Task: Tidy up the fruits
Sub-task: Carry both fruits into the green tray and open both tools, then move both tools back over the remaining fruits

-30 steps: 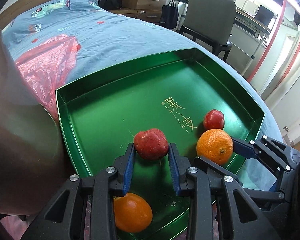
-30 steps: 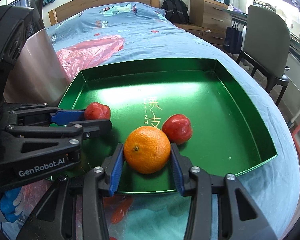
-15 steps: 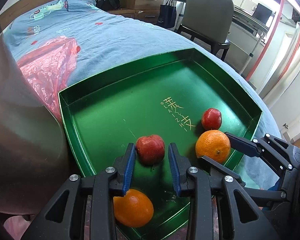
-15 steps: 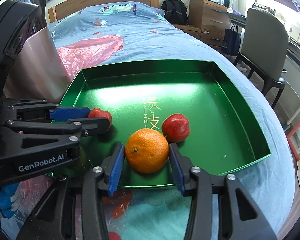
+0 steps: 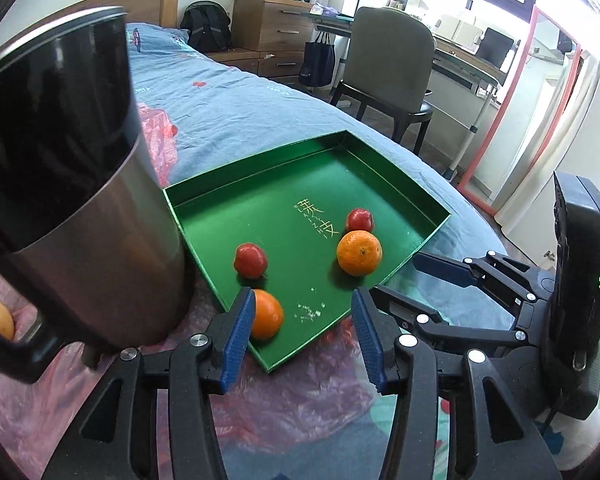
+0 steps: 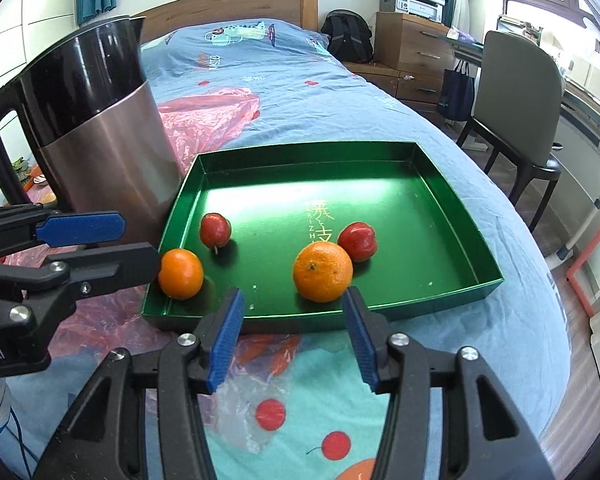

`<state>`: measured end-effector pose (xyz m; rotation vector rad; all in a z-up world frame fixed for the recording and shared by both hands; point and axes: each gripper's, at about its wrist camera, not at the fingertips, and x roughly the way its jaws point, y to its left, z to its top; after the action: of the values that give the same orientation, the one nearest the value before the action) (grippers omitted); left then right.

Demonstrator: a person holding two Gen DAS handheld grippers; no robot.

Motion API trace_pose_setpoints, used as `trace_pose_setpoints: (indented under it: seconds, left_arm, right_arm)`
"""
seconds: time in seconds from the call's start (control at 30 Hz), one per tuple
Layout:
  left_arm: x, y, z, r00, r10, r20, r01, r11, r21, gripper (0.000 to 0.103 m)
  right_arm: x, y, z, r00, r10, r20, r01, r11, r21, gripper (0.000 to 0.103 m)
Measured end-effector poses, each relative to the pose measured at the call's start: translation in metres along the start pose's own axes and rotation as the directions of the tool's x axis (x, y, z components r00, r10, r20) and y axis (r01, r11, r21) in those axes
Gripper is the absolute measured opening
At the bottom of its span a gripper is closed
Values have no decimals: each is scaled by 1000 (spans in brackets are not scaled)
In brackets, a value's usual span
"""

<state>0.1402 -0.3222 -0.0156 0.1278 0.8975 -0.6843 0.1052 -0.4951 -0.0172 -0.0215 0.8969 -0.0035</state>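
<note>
Left wrist: left gripper (image 5: 303, 326) spread wide, empty, over near corner of green tray (image 5: 396, 168) holding two oranges, two red fruits; kettle (image 5: 80, 216) just beside

Right wrist: right gripper (image 6: 293, 326) gaping, empty, before tray's front rim, large orange (image 6: 323, 271) just beyond

**Four fruits in the green tray**

Two oranges and two small red fruits are sitting in the shallow green tray (image 6: 452, 184): the larger orange (image 6: 323, 271) touching one red fruit (image 6: 357, 241) at its 1 o'clock, the smaller orange (image 6: 180, 273) lying apart at 9 o'clock, the other red fruit (image 6: 215, 229) just beyond.
</note>
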Motion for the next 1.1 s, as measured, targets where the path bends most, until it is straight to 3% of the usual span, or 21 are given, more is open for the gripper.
trace_pose_setpoints:
  seconds: [0.57, 1.0, 1.1]
  left_arm:
    - [-81, 51, -81, 995, 96, 20, -93, 989, -114, 47]
    - [-123, 116, -138, 971, 235, 36, -219, 945, -244, 52]
    - [-131, 133, -151, 965, 262, 34, -243, 931, -271, 53]
  right_arm:
    - [-50, 78, -22, 998, 57, -2, -57, 996, -62, 73]
    - [-58, 154, -34, 989, 146, -35, -149, 979, -140, 76]
    - [-58, 173, -34, 984, 173, -37, -177, 973, -151, 81]
